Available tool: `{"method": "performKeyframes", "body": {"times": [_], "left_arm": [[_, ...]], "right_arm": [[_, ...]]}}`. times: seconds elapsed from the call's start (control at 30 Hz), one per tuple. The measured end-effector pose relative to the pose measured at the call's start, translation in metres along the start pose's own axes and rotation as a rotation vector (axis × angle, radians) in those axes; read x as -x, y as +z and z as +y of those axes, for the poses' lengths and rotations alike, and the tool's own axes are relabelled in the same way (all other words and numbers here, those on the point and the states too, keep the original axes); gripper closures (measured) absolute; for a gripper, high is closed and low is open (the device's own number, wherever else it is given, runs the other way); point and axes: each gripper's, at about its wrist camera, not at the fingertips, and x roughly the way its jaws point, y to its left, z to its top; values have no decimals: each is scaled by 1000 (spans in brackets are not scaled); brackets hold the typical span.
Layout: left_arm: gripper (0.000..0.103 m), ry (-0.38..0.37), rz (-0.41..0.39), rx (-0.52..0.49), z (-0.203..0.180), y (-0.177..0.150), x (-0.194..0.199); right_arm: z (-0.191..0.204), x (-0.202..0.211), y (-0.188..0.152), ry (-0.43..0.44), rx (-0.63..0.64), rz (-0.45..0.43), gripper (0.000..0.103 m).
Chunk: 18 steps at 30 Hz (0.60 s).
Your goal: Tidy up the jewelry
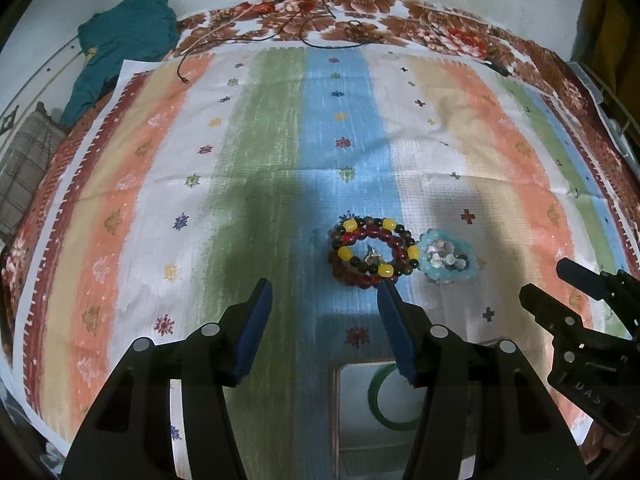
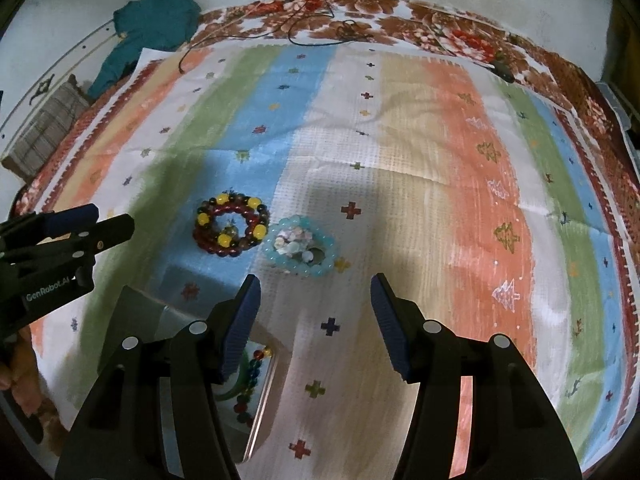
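Note:
A pile of red, dark and yellow bead bracelets lies on the striped cloth, with a pale blue bead bracelet holding shell pieces just right of it. A clear box sits near me; a green bangle and a multicoloured bead string lie in it. My left gripper is open and empty, just short of the bead pile. My right gripper is open and empty, just short of the blue bracelet. Each gripper shows at the other view's edge.
The striped cloth covers a floral bedspread. A teal garment and a checked cushion lie far left. Thin black cables trail across the far edge by the wall.

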Motion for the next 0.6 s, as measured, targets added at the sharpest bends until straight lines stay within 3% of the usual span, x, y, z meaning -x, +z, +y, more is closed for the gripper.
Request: {"method": "performKeyframes", "body": {"times": [0.6], "left_arm": [[48,-25,57,-13,3,15,-37]], "right_arm": [[-7,-37,14,1,-8,50,46]]}}
